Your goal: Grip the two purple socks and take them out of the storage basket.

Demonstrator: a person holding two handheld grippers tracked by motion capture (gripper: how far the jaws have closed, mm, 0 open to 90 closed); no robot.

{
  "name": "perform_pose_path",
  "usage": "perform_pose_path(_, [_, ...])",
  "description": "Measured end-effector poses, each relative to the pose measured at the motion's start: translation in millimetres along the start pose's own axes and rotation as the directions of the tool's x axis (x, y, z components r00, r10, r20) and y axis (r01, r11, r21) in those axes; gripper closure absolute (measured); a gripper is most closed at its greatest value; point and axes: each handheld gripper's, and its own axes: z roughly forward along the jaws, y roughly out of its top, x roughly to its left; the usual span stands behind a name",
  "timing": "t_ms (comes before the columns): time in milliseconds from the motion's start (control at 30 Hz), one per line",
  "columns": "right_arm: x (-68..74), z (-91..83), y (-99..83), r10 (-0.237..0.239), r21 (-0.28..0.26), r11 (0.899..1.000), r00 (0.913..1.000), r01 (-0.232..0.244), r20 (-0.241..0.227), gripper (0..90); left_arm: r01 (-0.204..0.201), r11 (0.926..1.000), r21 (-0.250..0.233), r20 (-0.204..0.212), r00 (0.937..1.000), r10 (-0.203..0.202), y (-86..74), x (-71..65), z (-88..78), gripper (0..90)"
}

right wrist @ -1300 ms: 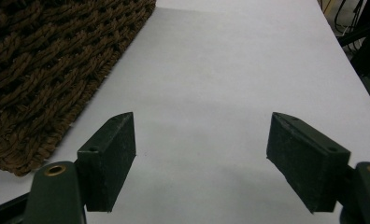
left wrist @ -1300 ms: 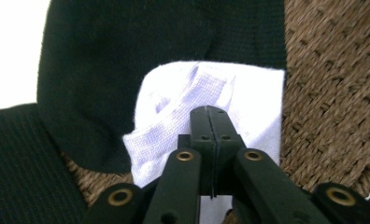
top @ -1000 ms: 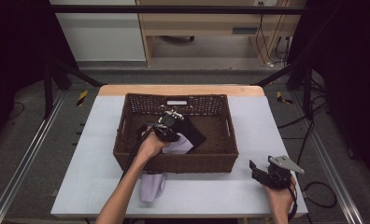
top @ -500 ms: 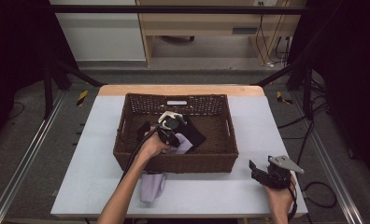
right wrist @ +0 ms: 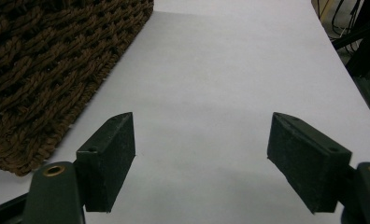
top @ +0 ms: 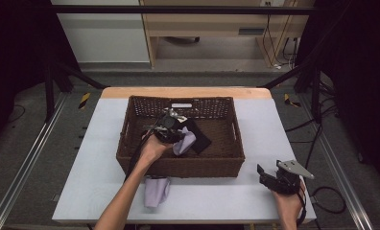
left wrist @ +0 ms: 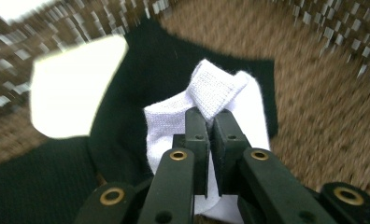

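My left gripper (left wrist: 210, 122) has just closed its jaws, pinching the white sock (left wrist: 206, 102) inside the wicker basket (top: 226, 165), atop a black garment (left wrist: 141, 84), ready for lifting out. My right gripper (right wrist: 202, 158) idles, jaws apart, over the table (right wrist: 230, 70) at near right.

place: you're at a lab-style recording bench, not a home
table (top: 106, 143): white tabletop with a wood strip along its far edge, standing alone on grey carpet
frame: dark struts (top: 63, 72) slant down past both far corners; a black bar (top: 178, 9) crosses overhead
rails: metal rails (top: 29, 158) run along the floor beside the left and right edges
cables: loose black cables (top: 322, 134) trail off the right edge; more hang by the back wall
floor marks: yellow-black tape (top: 84, 99) near the far corners
background: pale wooden furniture (top: 202, 28), white cabinet panel (top: 111, 33)
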Motion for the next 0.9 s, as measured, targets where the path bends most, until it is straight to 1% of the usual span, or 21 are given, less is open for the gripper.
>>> perform_pose_path(67, [-0.1,-0.1,0.0,0.000,-0.002,1.000,1.0000,0.000,0.000,23.8,0.013,0.9979,-0.063,0.005,0.9999,-0.013,-0.4,1.9,-6.5,85.0])
perform_pose_path(167, [-0.1,0.1,0.1,0.000,-0.002,1.000,1.0000,0.000,0.000,23.8,0.031,0.9913,-0.128,0.003,0.9995,-0.031,-1.1,4.4,-13.3,85.1])
perform_pose_path(200, [-0.1,0.2,0.1,-0.001,-0.002,1.000,1.0000,0.001,0.000,23.8,0.039,0.9873,-0.154,0.000,0.9992,-0.040,-1.2,4.2,-15.2,85.1])
perform_pose_path(267, [0.1,0.2,0.0,0.000,0.002,1.000,1.0000,0.000,-0.001,23.9,0.036,0.9816,-0.187,-0.010,0.9992,-0.039,-1.3,4.1,-19.3,85.1])
perform_pose_path(333, [0.1,0.2,0.0,-0.001,0.001,1.000,1.0000,0.001,-0.002,23.9,0.038,0.9769,-0.210,-0.021,0.9989,-0.043,-0.6,4.1,-22.3,85.1])
perform_pose_path(367, [0.0,0.3,0.1,-0.001,0.001,1.000,1.0000,0.001,-0.001,23.9,0.041,0.9732,-0.226,-0.026,0.9985,-0.048,-0.3,4.2,-24.0,85.1])
perform_pose_path(533, [0.1,0.1,0.2,-0.001,0.001,1.000,1.0000,0.001,-0.002,23.9,0.068,0.9560,-0.285,-0.014,0.9971,-0.075,0.6,6.2,-34.1,85.3])
perform_pose_path(800, [-0.5,0.2,0.4,-0.004,-0.004,1.000,1.0000,0.004,0.002,23.9,0.067,0.9296,-0.362,-0.029,0.9961,-0.083,-0.1,5.5,-59.6,85.3])
perform_pose_path(833, [-0.7,0.1,0.4,-0.006,-0.005,1.000,1.0000,0.006,0.003,23.9,0.071,0.9248,-0.374,-0.027,0.9959,-0.087,-0.4,5.3,-62.9,85.3])
perform_pose_path(900, [-0.8,0.1,0.5,-0.005,-0.005,1.000,1.0000,0.005,0.004,23.9,0.061,0.9213,-0.384,-0.038,0.9960,-0.081,-1.4,5.3,-70.3,85.3])
